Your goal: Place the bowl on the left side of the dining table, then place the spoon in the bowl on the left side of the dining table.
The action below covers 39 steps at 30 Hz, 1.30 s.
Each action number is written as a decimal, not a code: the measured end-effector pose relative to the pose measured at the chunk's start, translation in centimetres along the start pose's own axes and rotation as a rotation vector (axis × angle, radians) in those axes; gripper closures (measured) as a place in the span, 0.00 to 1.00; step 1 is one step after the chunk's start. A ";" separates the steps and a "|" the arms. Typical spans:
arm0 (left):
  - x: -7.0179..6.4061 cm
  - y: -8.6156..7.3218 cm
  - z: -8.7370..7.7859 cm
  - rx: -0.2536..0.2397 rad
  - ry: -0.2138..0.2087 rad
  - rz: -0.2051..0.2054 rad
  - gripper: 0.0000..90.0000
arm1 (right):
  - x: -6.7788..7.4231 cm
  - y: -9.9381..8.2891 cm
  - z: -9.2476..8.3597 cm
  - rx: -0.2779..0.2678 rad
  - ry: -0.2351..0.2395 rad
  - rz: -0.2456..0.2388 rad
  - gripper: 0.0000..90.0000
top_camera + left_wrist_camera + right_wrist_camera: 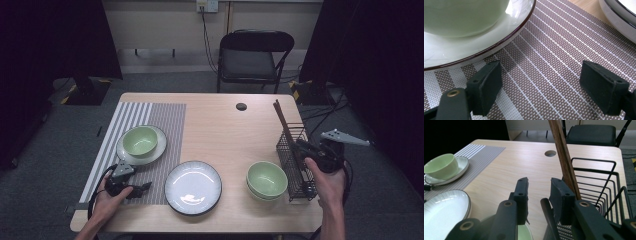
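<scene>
Chopsticks (pixel 281 118) upright in wire basket (pixel 294 172), right gripper (pixel 539 192) narrow (apparently empty), left gripper (pixel 541 85) wide.

desk (pixel 220 120): light wood, round cable hole (pixel 241 106) near far edge | large white plate (pixel 193 187): dark rim, near front edge, just beside the mat | pale green bowl (pixel 266 180): right of that plate | black folding chair (pixel 252 59): on the floor behind the desk | wall socket (pixel 207 5): cable hangs down
</scene>
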<state>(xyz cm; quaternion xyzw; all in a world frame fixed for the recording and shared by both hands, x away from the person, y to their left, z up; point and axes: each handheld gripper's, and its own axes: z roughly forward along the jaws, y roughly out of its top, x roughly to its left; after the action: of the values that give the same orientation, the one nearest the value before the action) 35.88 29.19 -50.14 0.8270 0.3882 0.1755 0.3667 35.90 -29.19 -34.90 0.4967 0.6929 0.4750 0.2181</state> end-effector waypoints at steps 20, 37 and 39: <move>0.1 0.1 0.1 -0.001 -0.005 0.002 0.18 | -0.1 -0.2 0.8 0.063 -0.020 -0.008 0.82; 0.2 0.1 0.1 0.001 -0.014 -0.002 0.17 | 0.0 0.0 1.5 0.103 -0.056 -0.020 0.86; 0.2 0.1 0.1 0.000 -0.015 -0.001 0.17 | 0.0 0.1 1.7 0.114 -0.061 -0.024 0.89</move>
<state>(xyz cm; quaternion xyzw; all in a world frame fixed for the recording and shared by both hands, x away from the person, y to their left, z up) 36.11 29.23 -50.18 0.8282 0.3857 0.1693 0.3697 37.23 -28.41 -35.59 0.5144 0.7176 0.4169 0.2162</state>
